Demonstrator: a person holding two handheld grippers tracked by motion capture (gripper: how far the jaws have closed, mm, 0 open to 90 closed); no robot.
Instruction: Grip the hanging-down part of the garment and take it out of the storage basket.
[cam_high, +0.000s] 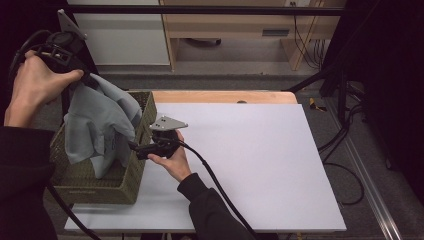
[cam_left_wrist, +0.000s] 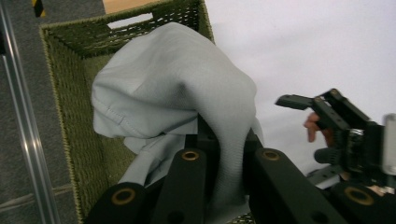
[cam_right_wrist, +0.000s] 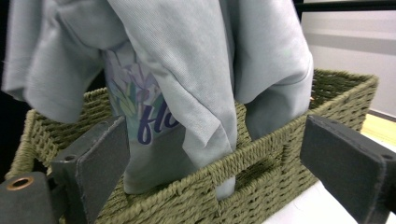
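Left hand (cam_high: 35, 87): yours is raised at the far left, above the basket's outer side, wrapped around the left gripper.
Left gripper (cam_left_wrist: 219, 158): your jaws are clamped tight on a fold of the grey garment, and the cloth runs down between them in the left gripper view.
Garment (cam_high: 102, 127): pale grey sweatshirt hanging from your left gripper; its lower part drapes inside the basket, with a flower print and dark blue lettering (cam_right_wrist: 147, 119) facing your right gripper.
Basket (cam_high: 100, 187): olive woven basket standing on the table's left edge; the garment's hem rests against its near wall, beside the handle slot (cam_right_wrist: 254, 170).
Right gripper (cam_high: 135, 147): your jaws stand wide apart with nothing between them, pointed level at the basket's right wall, just beside it and not touching the cloth.
Right hand (cam_high: 172, 157): it holds that gripper low over the table, close to the basket.
Table (cam_high: 260, 160): white top stretching away to your right.
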